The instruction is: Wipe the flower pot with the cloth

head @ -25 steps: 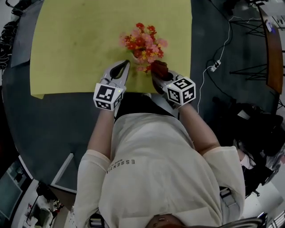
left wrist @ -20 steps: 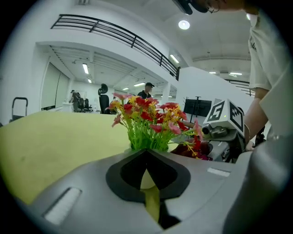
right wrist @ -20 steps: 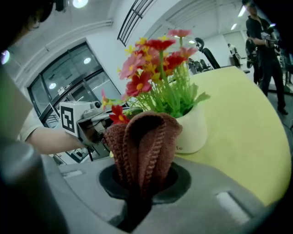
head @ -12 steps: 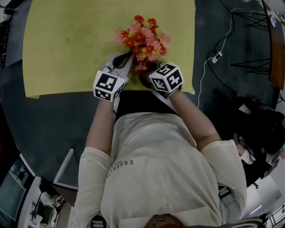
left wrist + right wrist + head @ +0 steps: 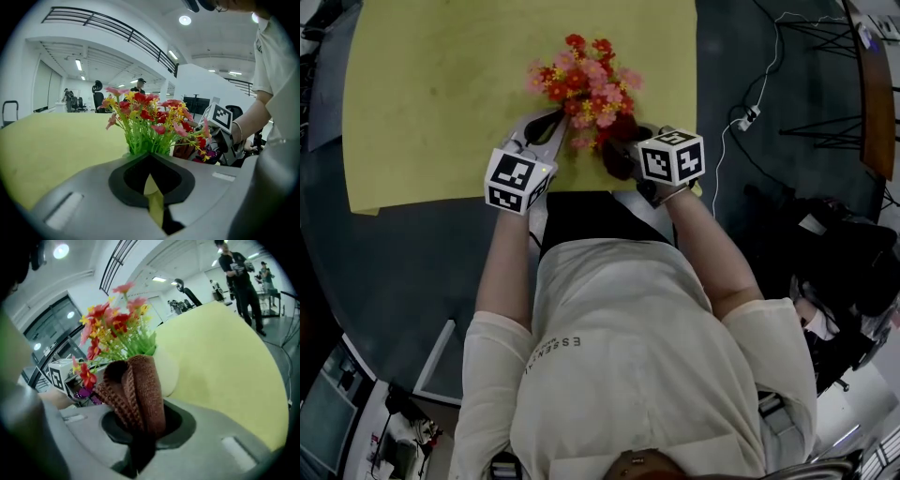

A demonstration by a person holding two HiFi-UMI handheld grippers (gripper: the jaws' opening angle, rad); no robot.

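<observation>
Centrally, one flower pot [image 5: 167,372], pale and rounded, just ahead of the right gripper [image 5: 140,427] and a little to the right of its jaws. Touching the cloth or merely beside it: not to be told.

Right gripper clamped on one brown cloth [image 5: 137,389], ribbed and folded, standing up out of the jaws toward the pot.

Left gripper [image 5: 152,180] closed on nothing, tips together, with only the yellow mat [image 5: 441,94] visible through the slit. Pot body hidden below that gripper's own nose, green stems of the flowers [image 5: 145,117] directly ahead of it. From above, one gripper on either side of the bunch.

Handling, as a judgement:
- **Pot:** probably light and smooth-walled, top-heavy under a spreading bunch of artificial-looking flowers, hence prone to slide or tip under a sideways rub. Best braced low on the wall opposite the cloth, with the closed left tips, never by the stems.
- **Cloth:** soft and limp, with enough texture to drag on the wall. Best held as now, at the fold, with a free pad left proud of the jaws.

Count: pots, one; flower bunches, one; cloths, one; grippers, two; mats, one.
</observation>
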